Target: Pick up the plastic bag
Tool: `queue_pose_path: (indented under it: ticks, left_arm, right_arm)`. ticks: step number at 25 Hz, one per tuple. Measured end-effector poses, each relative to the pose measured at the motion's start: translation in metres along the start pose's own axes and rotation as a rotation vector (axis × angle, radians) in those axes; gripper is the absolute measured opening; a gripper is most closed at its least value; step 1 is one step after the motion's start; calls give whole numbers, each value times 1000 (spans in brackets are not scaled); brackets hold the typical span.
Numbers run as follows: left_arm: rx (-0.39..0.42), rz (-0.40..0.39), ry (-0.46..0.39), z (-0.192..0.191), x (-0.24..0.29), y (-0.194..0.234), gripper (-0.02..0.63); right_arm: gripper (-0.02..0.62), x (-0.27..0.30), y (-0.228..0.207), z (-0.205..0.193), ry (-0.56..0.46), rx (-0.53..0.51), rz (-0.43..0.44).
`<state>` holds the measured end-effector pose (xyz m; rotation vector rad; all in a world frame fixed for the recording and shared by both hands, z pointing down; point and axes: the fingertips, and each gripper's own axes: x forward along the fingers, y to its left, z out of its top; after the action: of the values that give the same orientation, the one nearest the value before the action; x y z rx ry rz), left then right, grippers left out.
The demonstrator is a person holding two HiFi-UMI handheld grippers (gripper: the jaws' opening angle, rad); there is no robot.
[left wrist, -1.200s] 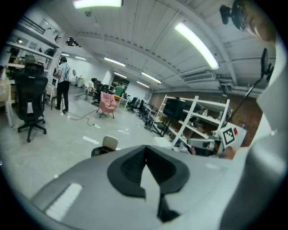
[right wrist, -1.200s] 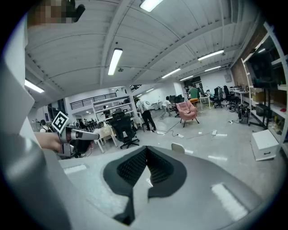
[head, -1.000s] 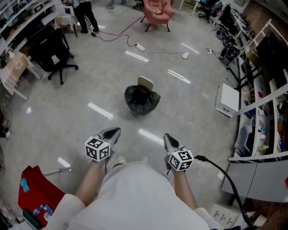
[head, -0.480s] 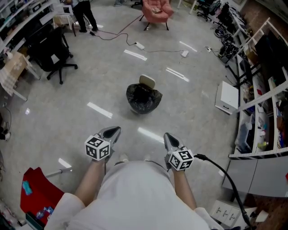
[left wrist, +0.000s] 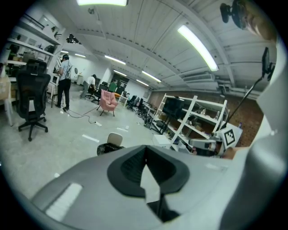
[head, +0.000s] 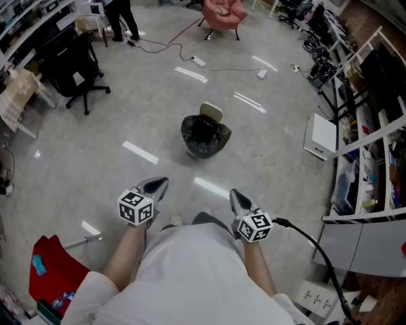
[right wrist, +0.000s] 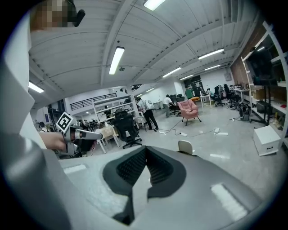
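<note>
Plastic bag [head: 205, 135] is black and stands on the grey floor [head: 127, 127] in the middle of a big workroom, with its mouth open upward. It is far in front of both grippers and well apart from them. Seen from left to right, it is about between the two.

On the right side of the room are white shelves [head: 374, 127] full of things. At the far left stands a black office chair [head: 73, 66], and at the far end a pink armchair [head: 222, 14]. A red thing [head: 47, 270] lies at the near left, beside the person. A white box [head: 320, 141] stands on the floor to the right of the bag, near the shelves. A pale lid [head: 211, 113] stands up at the far edge of the bag and touches it.

The left gripper [head: 163, 182] is held low in front of the person, and the right gripper [head: 234, 193] is beside it; both point toward the bag. In the left gripper view, the jaws of the left gripper [left wrist: 145, 150] are pressed fully together with nothing between them, and the bag [left wrist: 108, 148] shows just over the left jaw. In the right gripper view, the jaws of the right gripper [right wrist: 146, 150] are also closed together and hold nothing. There only the pale lid [right wrist: 185, 146] shows above the right jaw, and the bag is mostly hidden behind it.
</note>
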<state>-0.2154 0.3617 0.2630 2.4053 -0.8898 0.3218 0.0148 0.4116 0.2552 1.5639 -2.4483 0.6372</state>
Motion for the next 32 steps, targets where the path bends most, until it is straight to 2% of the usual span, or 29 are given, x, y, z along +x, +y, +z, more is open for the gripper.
queue_pose_path:
  ticks: [9,17,32]
  left_arm:
    - [3,16,-3,9,4,15,3]
    - [-1,49,10,20,27,41,3]
    - [1,94,35,86,116,100,3]
  right_arm:
    - [0,23,3,14,10,-13,43]
    - [0,61,-42,20,30,44,-15]
    - [0,168,-117,72,69,36,50]
